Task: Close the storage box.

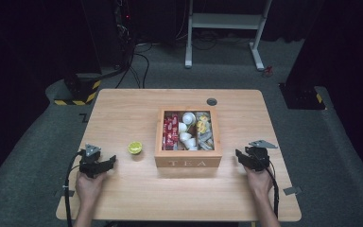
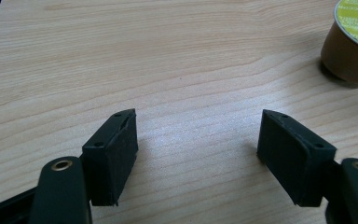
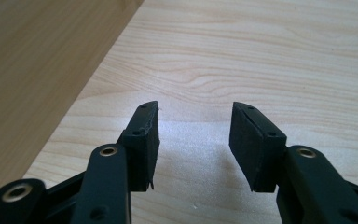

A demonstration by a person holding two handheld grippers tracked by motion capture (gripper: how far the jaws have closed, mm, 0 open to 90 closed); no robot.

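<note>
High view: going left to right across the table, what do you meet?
Left gripper → green-topped capsule → wooden tea box → right gripper.

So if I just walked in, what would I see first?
Probably the wooden tea box in the middle of the table, packed with red packets, white cups and yellow sachets. Next, the small capsule with a lime-green lid sitting alone left of the box, near the open left gripper.
</note>
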